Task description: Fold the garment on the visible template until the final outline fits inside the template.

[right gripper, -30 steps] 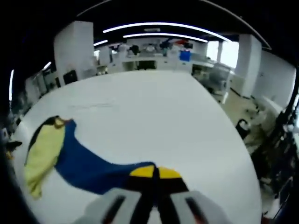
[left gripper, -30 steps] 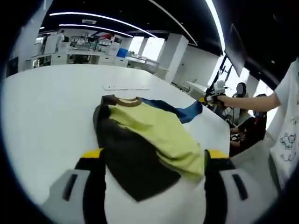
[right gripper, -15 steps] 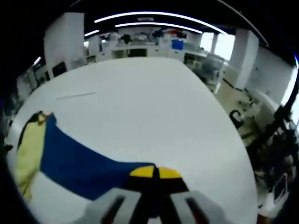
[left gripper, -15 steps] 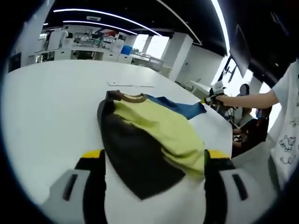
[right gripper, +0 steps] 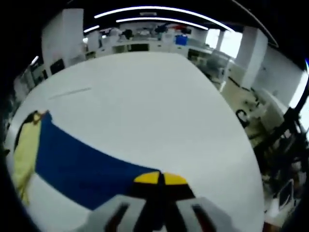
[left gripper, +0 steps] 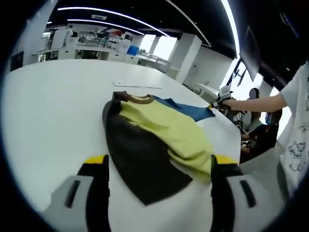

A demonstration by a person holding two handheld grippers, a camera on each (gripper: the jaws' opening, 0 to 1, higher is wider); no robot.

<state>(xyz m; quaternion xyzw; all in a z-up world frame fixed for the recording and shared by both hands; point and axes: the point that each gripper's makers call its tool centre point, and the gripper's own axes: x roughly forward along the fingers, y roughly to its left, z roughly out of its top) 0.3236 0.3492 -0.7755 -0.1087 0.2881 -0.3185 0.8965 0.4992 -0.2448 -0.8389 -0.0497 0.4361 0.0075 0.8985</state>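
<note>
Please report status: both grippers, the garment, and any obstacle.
Right gripper shut on garment, blue part pulled out flat. Left gripper open, jaws astride the hem. White table; nothing in the way.

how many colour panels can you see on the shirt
3: a yellow panel down the middle, a black panel beside it toward the left claw, and a blue panel stretched out to the shut right claw. Folds may hide more.

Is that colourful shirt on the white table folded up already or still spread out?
Partly folded. The shirt lies bunched, its yellow layer over the dark one, while the right gripper, jaws shut, holds its blue part stretched across the table.
</note>
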